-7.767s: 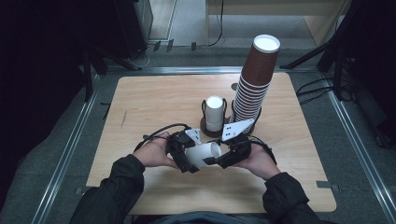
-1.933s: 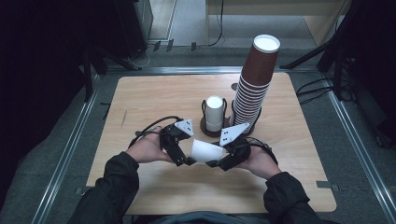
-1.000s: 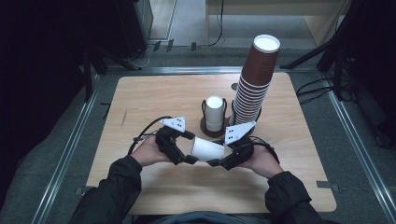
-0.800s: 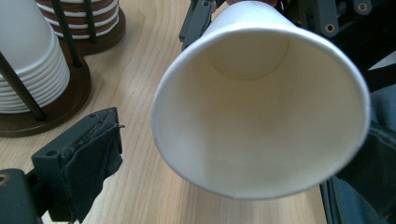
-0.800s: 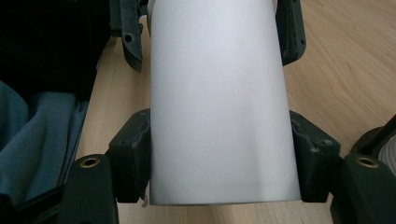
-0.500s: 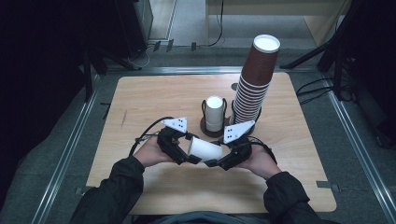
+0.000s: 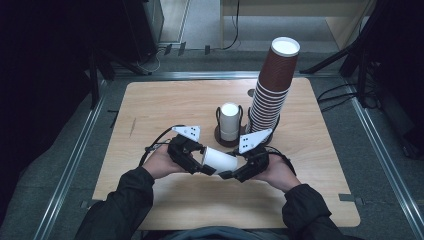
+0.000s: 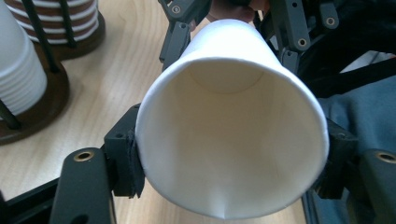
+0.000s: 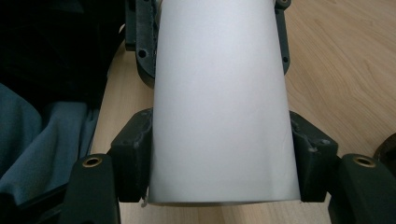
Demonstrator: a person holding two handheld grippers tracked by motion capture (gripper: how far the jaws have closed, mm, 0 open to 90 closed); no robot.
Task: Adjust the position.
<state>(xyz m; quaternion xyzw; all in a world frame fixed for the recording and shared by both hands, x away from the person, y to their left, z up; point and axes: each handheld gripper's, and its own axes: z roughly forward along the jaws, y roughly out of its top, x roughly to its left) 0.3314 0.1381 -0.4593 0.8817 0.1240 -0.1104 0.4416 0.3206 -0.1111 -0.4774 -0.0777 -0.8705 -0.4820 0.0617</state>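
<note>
Closing from wide open, the left gripper had just clamped the white cup's rim; the right gripper pinched its base. Cup hung sideways above the table. Separation done; placement remained, seemingly.

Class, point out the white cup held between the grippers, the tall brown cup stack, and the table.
white cup point(image 7: 220, 160), high view, its side wall.
brown cup stack point(image 7: 270, 97), high view, middle of the stack.
table point(image 7: 165, 107), high view, bare wooden top.

My right gripper clamps a white paper cup at its base. The cup stretches toward twelve o'clock. Pale wooden table lies at two o'clock.
</note>
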